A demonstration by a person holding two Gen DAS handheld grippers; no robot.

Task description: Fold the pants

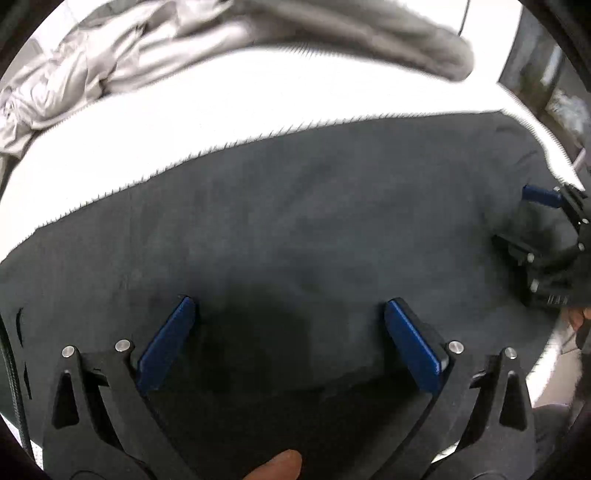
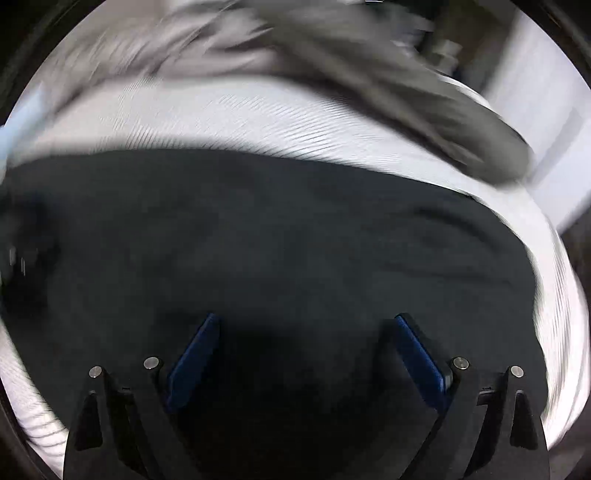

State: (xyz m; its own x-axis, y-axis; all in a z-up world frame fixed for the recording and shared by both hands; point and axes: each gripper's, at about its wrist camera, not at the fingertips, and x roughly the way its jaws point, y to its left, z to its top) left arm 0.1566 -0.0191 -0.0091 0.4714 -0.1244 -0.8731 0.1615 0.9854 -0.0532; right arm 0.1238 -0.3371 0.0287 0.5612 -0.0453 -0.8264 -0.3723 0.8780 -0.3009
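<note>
Dark navy pants [image 1: 295, 206] lie flat across a white ribbed bed cover [image 1: 221, 107], filling most of both views. My left gripper [image 1: 290, 306] hovers just over the near part of the pants, blue pads spread wide, nothing between them. In the right wrist view the same pants [image 2: 280, 229] stretch under my right gripper [image 2: 306, 321], which is open too and holds nothing. The right gripper [image 1: 517, 218] also shows at the right edge of the left wrist view, over the pants' end, with one blue pad visible. The right wrist view is motion-blurred.
A crumpled grey garment [image 1: 92, 74] and a darker grey roll of cloth [image 1: 388, 33] lie at the far side of the bed. A fingertip [image 1: 277, 465] shows at the bottom edge. The bed's right edge [image 2: 561, 295] drops off beside a pale wall.
</note>
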